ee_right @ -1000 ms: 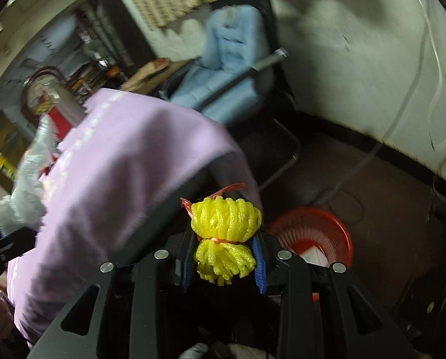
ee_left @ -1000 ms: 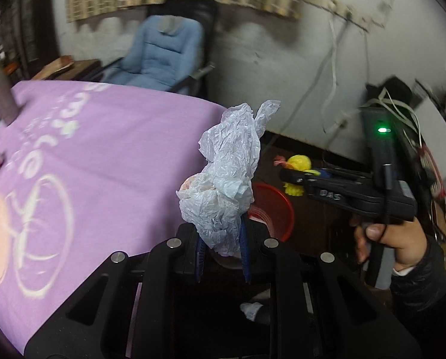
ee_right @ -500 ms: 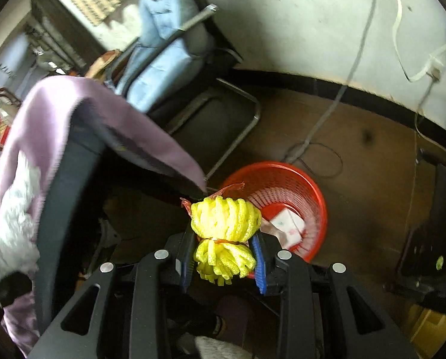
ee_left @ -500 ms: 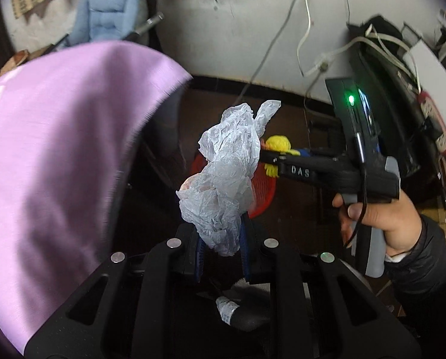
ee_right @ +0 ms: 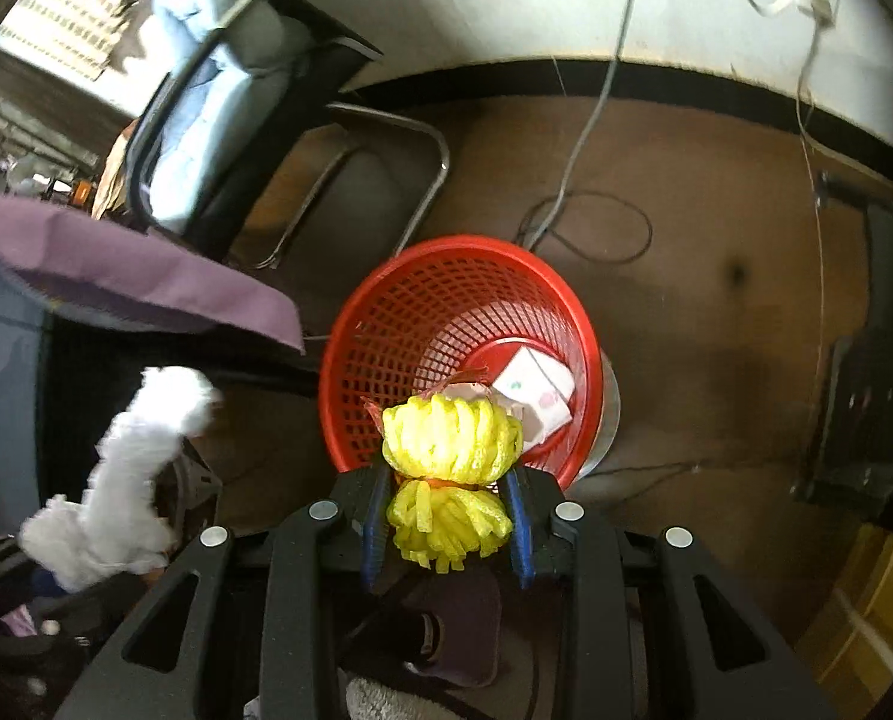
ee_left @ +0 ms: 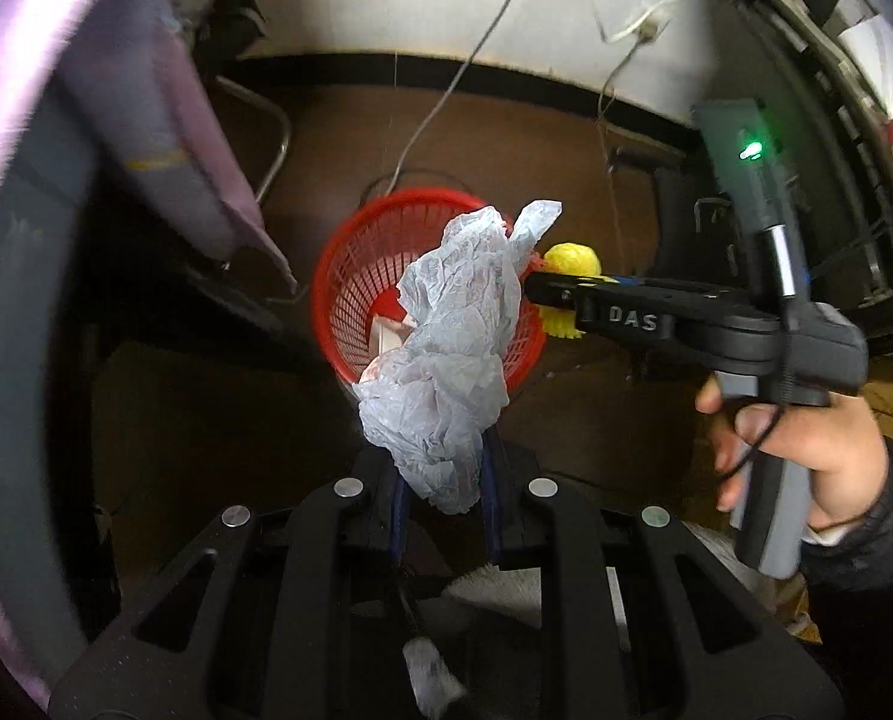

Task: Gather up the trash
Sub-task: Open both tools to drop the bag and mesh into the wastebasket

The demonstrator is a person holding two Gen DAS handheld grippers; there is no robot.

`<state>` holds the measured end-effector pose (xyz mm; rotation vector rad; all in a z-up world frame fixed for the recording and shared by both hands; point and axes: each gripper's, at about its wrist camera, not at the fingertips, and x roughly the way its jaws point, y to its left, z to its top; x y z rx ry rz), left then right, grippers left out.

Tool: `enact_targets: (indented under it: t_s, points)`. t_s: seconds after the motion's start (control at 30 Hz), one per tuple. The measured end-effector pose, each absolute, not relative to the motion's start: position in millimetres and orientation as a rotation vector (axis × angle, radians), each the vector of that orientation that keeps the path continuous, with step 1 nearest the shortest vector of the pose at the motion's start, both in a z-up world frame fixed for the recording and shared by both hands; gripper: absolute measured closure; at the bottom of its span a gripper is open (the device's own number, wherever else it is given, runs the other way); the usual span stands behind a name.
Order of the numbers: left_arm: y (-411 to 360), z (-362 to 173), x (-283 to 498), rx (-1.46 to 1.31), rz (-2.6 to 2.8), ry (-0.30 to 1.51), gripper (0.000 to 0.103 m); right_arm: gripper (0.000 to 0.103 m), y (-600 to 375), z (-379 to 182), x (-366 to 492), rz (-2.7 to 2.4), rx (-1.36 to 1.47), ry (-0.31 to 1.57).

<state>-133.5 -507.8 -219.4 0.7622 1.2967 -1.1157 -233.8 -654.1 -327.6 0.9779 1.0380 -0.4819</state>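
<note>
Trash in left gripper: a crumpled white plastic bag (ee_left: 452,354) sticks up from between the blue pads of the left gripper (ee_left: 443,495), which are squeezed tight on its bottom end.
Trash in right gripper: a yellow foam net (ee_right: 449,462), tied in the middle with an orange band, is pinched between the two fingers of the right gripper (ee_right: 449,510).
Bin: a red basket (ee_right: 386,324) with a mesh wall stands on the brown floor (ee_right: 716,312).
Where the trash is: both pieces hang in the air over the basket, the bag near its middle and the net by its near rim.
Inside the bin: a small white box (ee_right: 533,390) lies on the bottom, with some pink stuff beside it that may be a wrapper; it is too hidden to be sure.
Right hand: a bare hand (ee_left: 806,450) grips the grey handle.
Near the bin: a purple cloth (ee_right: 140,276) hangs off a table edge to the left, and a chair with a blue cushion (ee_right: 200,90) stands by the white wall.
On the floor: a grey cable (ee_right: 590,138) runs down the wall and loops behind the basket.
</note>
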Motion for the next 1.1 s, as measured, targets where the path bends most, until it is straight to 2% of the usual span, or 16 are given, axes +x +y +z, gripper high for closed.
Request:
enact_targets:
  t_s: [0.37,0.5,0.53,0.57,0.6,0.63,0.67,0.7,1.1]
  points:
    - [-550,-295,-111,0.773,-1.050,1.467,0.082,0.071,-665,-380,-211,-0.498,1.081,1.120]
    - [-560,-306,-110,0.784,-1.031,1.489,0.079,0.067,-668,-384,-208,-0.527,1.099,1.123]
    - [-559,-308,-109,0.782,-1.030,1.496,0.077,0.064,-670,-384,-209,-0.539,1.110,1.115]
    - [-559,-309,-108,0.774,-1.033,1.506,0.071,0.062,-670,-384,-210,-0.544,1.120,1.113]
    - [-559,-308,-108,0.767,-1.037,1.519,0.054,0.051,-671,-383,-211,-0.548,1.133,1.108]
    - [-558,-309,-108,0.767,-1.032,1.522,0.044,0.044,-671,-381,-212,-0.559,1.135,1.109]
    - [-558,-307,-107,0.768,-1.022,1.509,0.029,0.042,-672,-379,-213,-0.569,1.127,1.111]
    - [-558,-305,-105,0.765,-1.015,1.490,0.025,0.042,-671,-375,-214,-0.580,1.111,1.111]
    - [-538,-285,-99,0.740,-0.999,1.476,0.021,0.031,-675,-336,-235,-0.640,1.068,1.086]
